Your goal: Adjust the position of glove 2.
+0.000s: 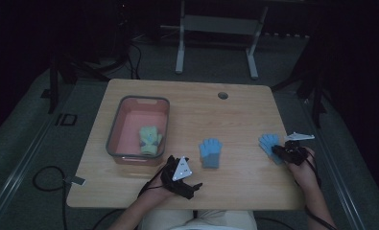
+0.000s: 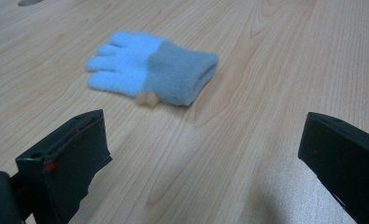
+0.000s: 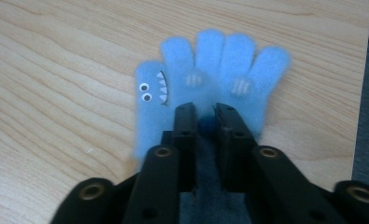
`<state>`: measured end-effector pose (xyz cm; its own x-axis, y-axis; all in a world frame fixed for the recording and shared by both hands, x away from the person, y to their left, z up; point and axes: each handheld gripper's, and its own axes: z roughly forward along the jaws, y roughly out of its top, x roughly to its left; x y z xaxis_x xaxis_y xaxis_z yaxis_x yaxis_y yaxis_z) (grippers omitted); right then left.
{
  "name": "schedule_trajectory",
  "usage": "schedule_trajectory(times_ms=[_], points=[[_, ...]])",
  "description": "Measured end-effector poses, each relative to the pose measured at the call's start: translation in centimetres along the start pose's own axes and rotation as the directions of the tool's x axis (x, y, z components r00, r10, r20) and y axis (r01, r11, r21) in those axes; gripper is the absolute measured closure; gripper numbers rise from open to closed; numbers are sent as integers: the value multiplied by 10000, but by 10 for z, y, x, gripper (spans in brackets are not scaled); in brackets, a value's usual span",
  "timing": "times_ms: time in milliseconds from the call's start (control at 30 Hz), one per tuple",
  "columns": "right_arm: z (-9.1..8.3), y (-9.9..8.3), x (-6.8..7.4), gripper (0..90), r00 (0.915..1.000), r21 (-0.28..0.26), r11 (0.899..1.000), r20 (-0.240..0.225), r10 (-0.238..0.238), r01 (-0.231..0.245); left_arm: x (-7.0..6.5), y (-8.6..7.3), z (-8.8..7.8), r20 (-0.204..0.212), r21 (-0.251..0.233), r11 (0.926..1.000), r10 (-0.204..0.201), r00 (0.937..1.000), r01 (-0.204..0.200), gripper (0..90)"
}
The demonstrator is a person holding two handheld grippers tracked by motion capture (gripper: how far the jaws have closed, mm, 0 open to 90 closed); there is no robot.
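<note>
Pinching blue glove (image 3: 205, 79) palm between right gripper (image 3: 205, 122) jaws, on table (image 3: 56, 93).

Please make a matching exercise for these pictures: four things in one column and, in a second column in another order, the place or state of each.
Things:
1. green glove
2. glove with grey cuff
3. glove with toy eyes
4. left gripper

Places or states:
A. pinched between closed jaws near the table's right edge
B. inside the pink bin
C. jaws wide apart, holding nothing
D. lying free in the middle of the table

Pairs: 1-B, 2-D, 3-A, 4-C. The closed jaws belong to the right gripper.
</note>
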<state>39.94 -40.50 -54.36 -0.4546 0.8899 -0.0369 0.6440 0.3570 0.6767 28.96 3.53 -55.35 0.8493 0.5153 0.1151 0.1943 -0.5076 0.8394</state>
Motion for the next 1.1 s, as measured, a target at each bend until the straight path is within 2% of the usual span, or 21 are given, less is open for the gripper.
schedule_trajectory(times_ms=[133,233,400,500,633,767,833,900,967,1100], points=[[0,6,13,860,9953,189,9987,860,447,-465,-1,0,0,-23,0,10000,-3,10000,3,15],[-6,12,24,866,9909,-80,9946,854,1036,-1033,-1,0,0,-12,-9,10000,2,10000,-2,15],[-22,27,50,867,9863,-488,9892,845,1419,-1381,-1,0,-1,0,-98,9999,34,10000,-34,15],[-37,39,66,867,9771,-999,9770,812,1968,-1884,0,0,-1,-54,-64,9999,79,10000,-79,15],[-52,50,84,867,9691,-1324,9692,1067,2224,-2078,-1,0,-1,-58,-59,9999,110,9999,-110,15],[-59,51,101,867,9551,-1523,9568,1271,2675,-2477,-2,0,0,-53,-52,9999,135,9999,-135,15],[-58,50,109,867,9509,-1492,9532,1273,2823,-2630,-2,0,0,-60,-52,9999,146,9999,-146,15],[-57,49,118,867,9499,-1418,9554,1419,2786,-2590,-2,1,0,-59,-55,9999,145,9999,-145,15],[-58,48,124,867,9495,-1429,9536,1337,2840,-2651,-2,1,0,-64,-40,9999,163,9998,-163,15],[-64,48,136,867,9434,-1617,9430,1155,3108,-2908,-2,1,0,-69,-36,9998,181,9998,-181,15]])
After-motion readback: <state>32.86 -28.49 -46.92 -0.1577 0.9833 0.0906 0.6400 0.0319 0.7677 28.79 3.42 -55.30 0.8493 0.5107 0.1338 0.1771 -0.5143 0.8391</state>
